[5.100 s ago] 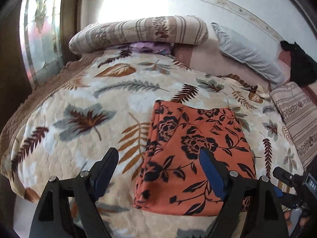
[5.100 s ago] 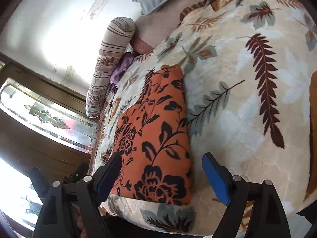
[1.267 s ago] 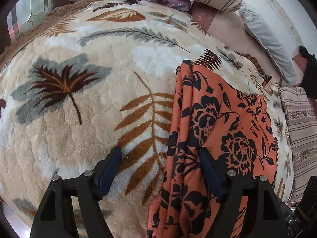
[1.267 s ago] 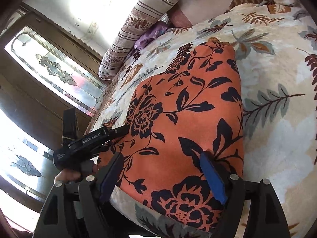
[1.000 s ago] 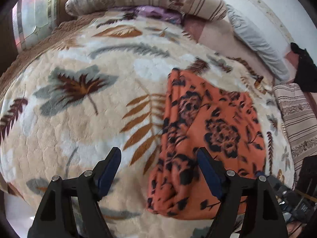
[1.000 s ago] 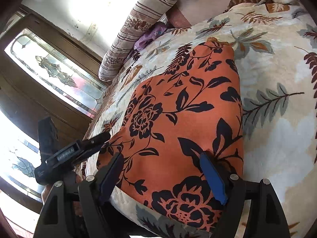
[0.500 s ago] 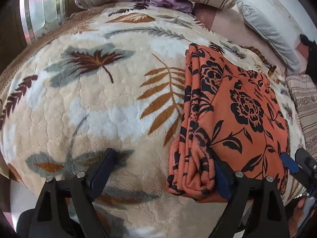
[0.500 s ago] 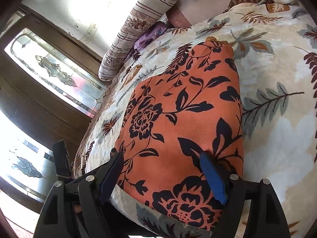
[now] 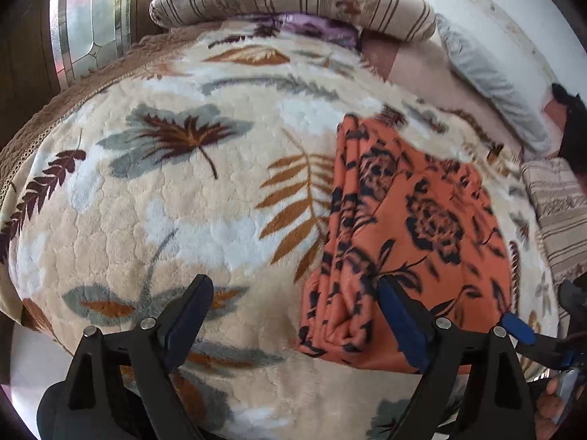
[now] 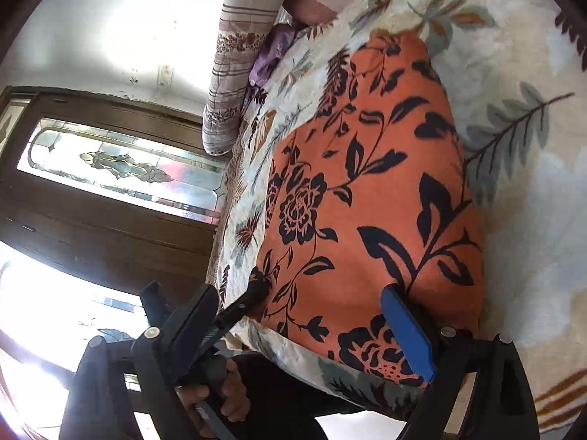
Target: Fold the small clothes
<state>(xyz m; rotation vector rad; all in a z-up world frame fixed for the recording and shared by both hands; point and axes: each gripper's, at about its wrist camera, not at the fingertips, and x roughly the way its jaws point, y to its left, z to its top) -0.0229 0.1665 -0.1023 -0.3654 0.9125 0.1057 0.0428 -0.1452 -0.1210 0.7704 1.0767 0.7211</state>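
Note:
An orange garment with black flowers (image 9: pixel 414 227) lies folded on the leaf-patterned blanket (image 9: pixel 176 198), near the bed's front edge. It also shows in the right wrist view (image 10: pixel 370 198). My left gripper (image 9: pixel 293 315) is open and empty, its right finger over the garment's bunched left edge. My right gripper (image 10: pixel 304 330) is open and empty at the garment's near edge. The left gripper (image 10: pixel 253 293) shows in the right wrist view touching the garment's near left corner. The right gripper's blue fingertip (image 9: pixel 517 330) shows at the garment's near right corner.
A striped bolster pillow (image 9: pixel 293 3) and a purple cloth (image 9: pixel 312 25) lie at the head of the bed. A grey pillow (image 9: pixel 488 80) and a striped cushion (image 9: pixel 561 212) lie on the right. A wooden door with patterned glass (image 10: pixel 117 172) stands on the left.
My left gripper has drawn back and tilted up, so more of the bed shows. My right gripper has rolled and shifted along the garment's near edge. Both stay open.

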